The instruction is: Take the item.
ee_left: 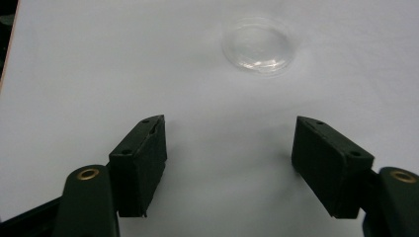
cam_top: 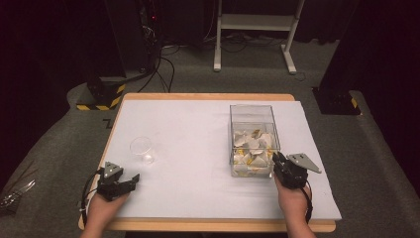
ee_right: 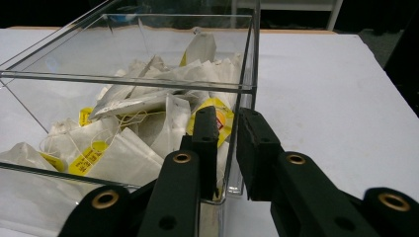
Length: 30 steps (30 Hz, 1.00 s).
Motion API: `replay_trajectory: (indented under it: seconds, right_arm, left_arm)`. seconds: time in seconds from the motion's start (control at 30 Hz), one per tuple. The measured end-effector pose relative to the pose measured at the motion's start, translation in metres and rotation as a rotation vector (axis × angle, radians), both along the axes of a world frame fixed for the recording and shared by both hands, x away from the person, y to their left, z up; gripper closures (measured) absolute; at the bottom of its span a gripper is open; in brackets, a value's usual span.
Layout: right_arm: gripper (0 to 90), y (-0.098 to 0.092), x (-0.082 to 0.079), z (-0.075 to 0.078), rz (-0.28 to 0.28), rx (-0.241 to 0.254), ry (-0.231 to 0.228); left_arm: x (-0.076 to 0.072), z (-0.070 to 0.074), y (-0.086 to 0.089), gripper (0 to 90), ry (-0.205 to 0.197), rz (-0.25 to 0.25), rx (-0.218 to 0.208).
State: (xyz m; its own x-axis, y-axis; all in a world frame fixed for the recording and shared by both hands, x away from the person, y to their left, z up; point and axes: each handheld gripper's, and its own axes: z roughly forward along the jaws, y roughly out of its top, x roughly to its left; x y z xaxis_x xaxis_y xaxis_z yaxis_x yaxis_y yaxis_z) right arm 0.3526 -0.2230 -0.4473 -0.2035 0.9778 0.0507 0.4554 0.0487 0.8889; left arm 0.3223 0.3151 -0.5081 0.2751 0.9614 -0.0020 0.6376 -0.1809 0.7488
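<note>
Tea bags [cam_top: 252, 148] with yellow tags lie heaped in a clear plastic box [cam_top: 251, 110] that stands on the white table [cam_top: 198, 124], toward the person's right. In the right gripper view the tea bags [ee_right: 133, 128] fill the lower part of the box [ee_right: 128, 79], strings and paper tags tangled among them. The right gripper [cam_top: 276, 159] sits at the near right corner of the box, touching it. Seen from its own camera, the right gripper [ee_right: 228, 143] straddles the box's corner wall, one jaw inside the box and the other outside, the two drawn close with the clear wall between them; whether the pads actually press on the wall I cannot tell.

Well to the left of the box, a clear plastic cup [cam_top: 141, 148] stands upright on the table. The left gripper [cam_top: 130, 181] rests near the table's front edge, a little nearer the person than the cup. From its own camera the left gripper [ee_left: 230, 163] has its jaws spread wide with bare table between them, and the cup [ee_left: 259, 45] lies ahead, apart from them.
</note>
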Motion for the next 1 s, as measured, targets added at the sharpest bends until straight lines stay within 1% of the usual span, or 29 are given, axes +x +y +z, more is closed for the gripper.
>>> replay_trajectory:
  seconds: [0.27, 1.0]
  right_arm:
    - [81.5, -0.002, -0.002, 0.0, 0.003, 0.002, 0.003]
    - [82.0, -0.003, -0.016, 0.002, 0.0, 0.014, 0.013]
  left_arm:
    - [0.0, 0.0, 0.0, 29.8, -0.001, 0.001, 0.0]
    - [0.0, 0.0, 0.0, 29.8, -0.002, 0.001, 0.0]
